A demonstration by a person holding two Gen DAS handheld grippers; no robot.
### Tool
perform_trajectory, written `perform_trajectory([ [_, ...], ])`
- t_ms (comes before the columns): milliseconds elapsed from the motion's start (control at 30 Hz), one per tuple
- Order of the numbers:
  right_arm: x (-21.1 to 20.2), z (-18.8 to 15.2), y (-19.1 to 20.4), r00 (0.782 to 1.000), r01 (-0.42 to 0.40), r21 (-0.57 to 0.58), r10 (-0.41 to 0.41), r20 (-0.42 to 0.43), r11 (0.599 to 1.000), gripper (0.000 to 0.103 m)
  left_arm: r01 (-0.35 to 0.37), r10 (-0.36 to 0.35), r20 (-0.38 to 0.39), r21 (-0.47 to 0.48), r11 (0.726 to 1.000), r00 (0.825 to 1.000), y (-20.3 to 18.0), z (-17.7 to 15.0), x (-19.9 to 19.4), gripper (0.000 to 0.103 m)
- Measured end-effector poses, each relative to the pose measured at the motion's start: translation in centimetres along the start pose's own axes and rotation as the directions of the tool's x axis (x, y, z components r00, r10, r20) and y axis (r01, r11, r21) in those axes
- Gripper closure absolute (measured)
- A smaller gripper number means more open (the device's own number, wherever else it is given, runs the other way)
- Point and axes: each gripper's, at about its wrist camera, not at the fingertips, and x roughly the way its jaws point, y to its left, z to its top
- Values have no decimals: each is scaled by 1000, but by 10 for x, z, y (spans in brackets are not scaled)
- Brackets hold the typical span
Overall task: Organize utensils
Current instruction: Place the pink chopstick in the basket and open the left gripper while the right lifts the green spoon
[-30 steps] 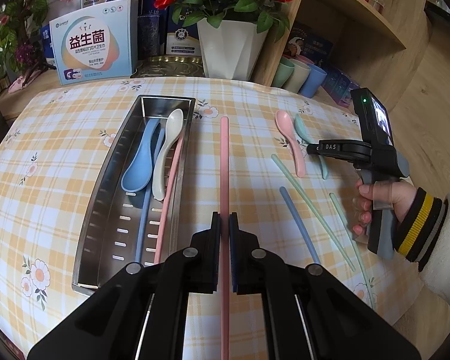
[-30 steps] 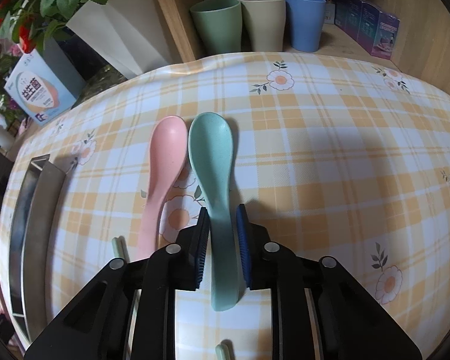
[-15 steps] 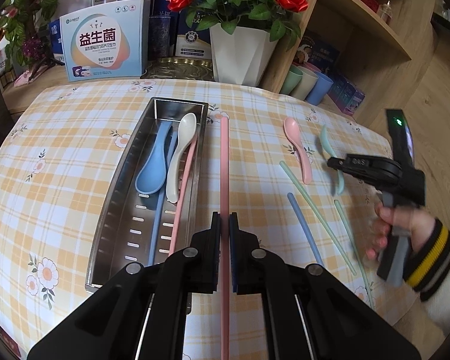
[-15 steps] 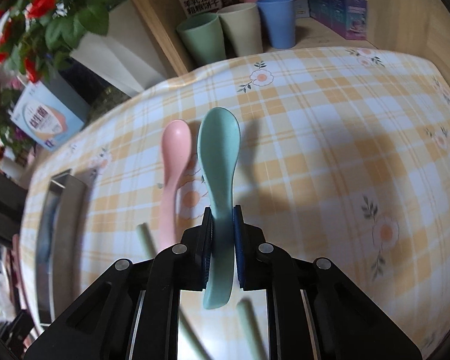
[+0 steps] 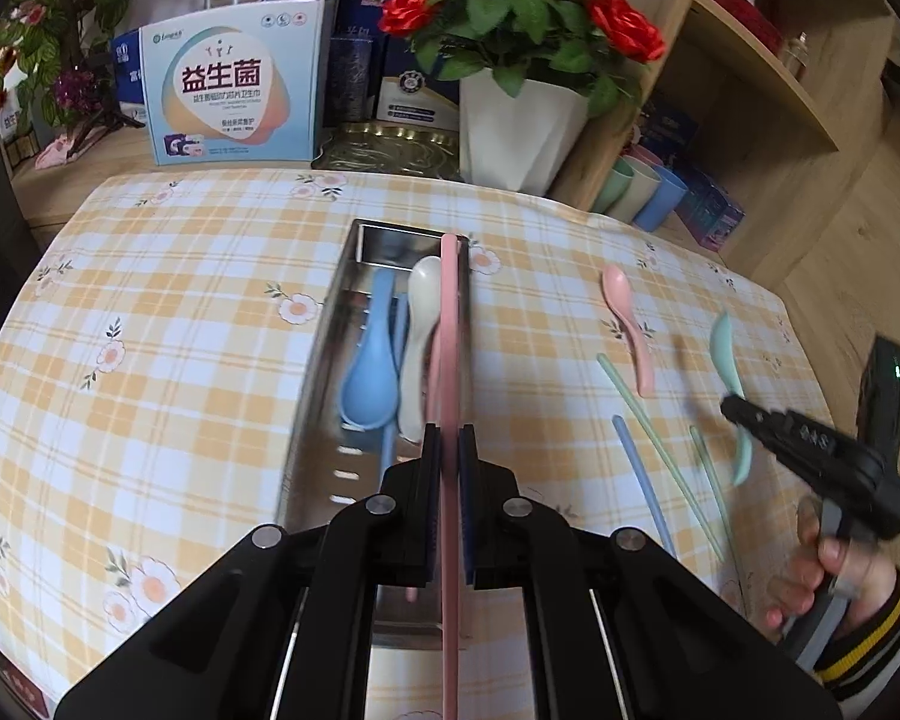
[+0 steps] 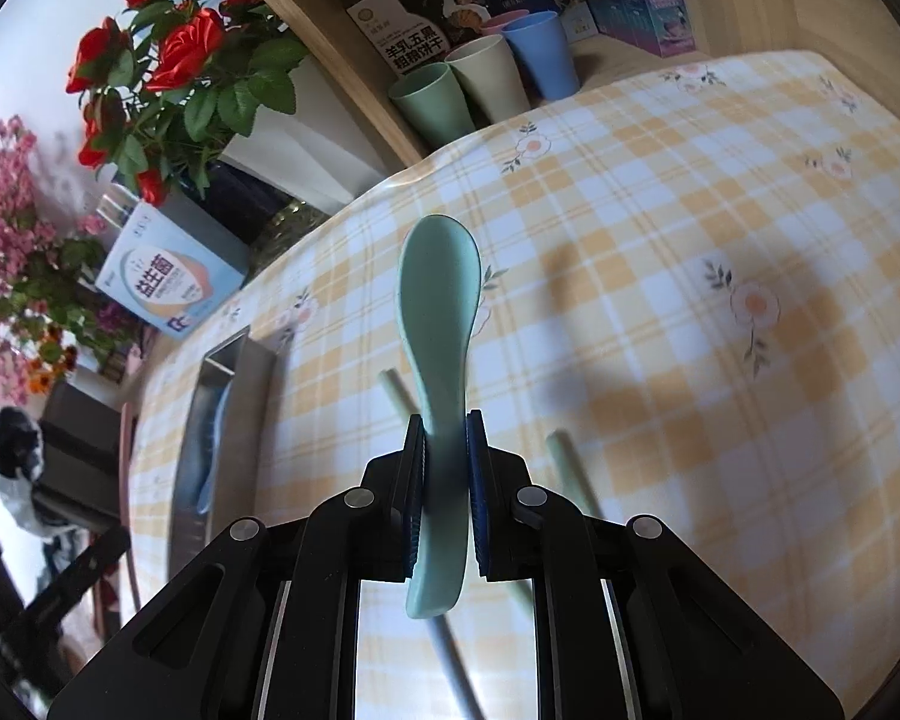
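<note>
Since a second ago the left gripper [image 5: 444, 444], clenched on a long pink plastic chopstick [image 5: 449, 324], has carried it from the bare cloth to above the right-hand edge of the long stainless-steel tray [image 5: 315, 396]. Meanwhile the right gripper [image 6: 444, 438] has closed on the handle of the mint-green plastic spoon [image 6: 441, 312] and lifted it clear of the yellow-checked tablecloth [image 5: 180, 330], bowl pointing forward.

Inside the tray lie a blue spoon [image 5: 369, 378], a cream spoon [image 5: 419, 324], a blue chopstick and a second pink chopstick. On the cloth to the right lie a pink spoon [image 5: 627, 324], a blue chopstick [image 5: 642, 480] and two green chopsticks [image 5: 654, 444].

Writing: the light-blue box [image 5: 231, 96] behind the table reads 益生菌; a card [image 6: 411, 42] on the wooden shelf reads 羊乳五黑 above a second line too tilted to read surely, behind green, beige and blue cups [image 6: 486, 84].

Left of the tray the cloth lies open out to the table's edge. The table's back edge runs close under the white flowerpot [image 5: 516, 132] of red roses.
</note>
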Motion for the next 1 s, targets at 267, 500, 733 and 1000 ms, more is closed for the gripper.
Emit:
perform_trajectory([
  [267, -5, -6, 5, 1000, -16, -15, 16, -3, 1000, 90, -24, 24, -64, 1, 1000, 998, 23, 26, 32, 97],
  [500, -5, -7, 0, 1000, -17, -3, 17, -9, 1000, 90, -52, 61, -132, 74, 996, 989, 17, 31, 73, 97],
  [733, -3, -8, -6, 1000, -11, 13, 12, -18, 1000, 90, -70, 86, -179, 95, 993, 980, 13, 27, 96, 97],
  [1000, -1, -9, -7, 999, -18, 17, 19, -27, 1000, 90, -97, 120, -203, 119, 988, 972, 12, 24, 105, 97],
])
